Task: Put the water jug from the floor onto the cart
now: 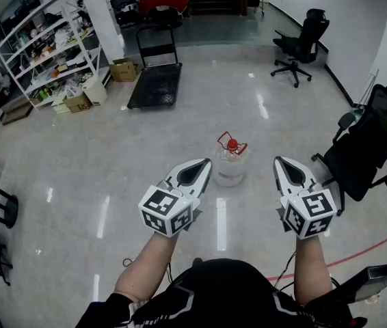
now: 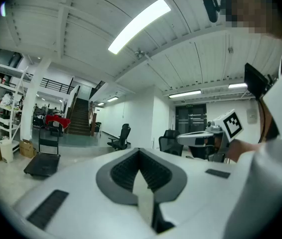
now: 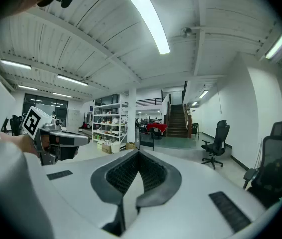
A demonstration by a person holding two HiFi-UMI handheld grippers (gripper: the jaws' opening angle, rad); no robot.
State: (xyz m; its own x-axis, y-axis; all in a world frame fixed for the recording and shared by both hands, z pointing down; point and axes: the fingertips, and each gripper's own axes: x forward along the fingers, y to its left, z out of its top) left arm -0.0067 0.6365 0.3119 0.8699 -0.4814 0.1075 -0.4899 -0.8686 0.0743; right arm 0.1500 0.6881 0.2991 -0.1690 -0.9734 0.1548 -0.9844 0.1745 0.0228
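Note:
A clear water jug (image 1: 231, 164) with a red cap and red handle stands upright on the shiny floor ahead of me. My left gripper (image 1: 202, 166) is held level at its left, jaws shut with nothing between them. My right gripper (image 1: 282, 164) hovers to the jug's right, likewise shut and empty. Both stay well above the floor, apart from the jug. The black flat cart (image 1: 156, 84) with its upright push handle rests farther off, toward the upper left. In the left gripper view the cart (image 2: 42, 164) shows low at the left; the jug is hidden in both gripper views.
Two black office chairs (image 1: 301, 45) (image 1: 371, 142) stand at the right. White shelving (image 1: 46, 53) with cardboard boxes (image 1: 123, 70) lines the left wall. A black stool (image 1: 1, 207) sits at the left edge. Stairs (image 3: 179, 121) rise at the far end. A red line (image 1: 357, 255) crosses the floor.

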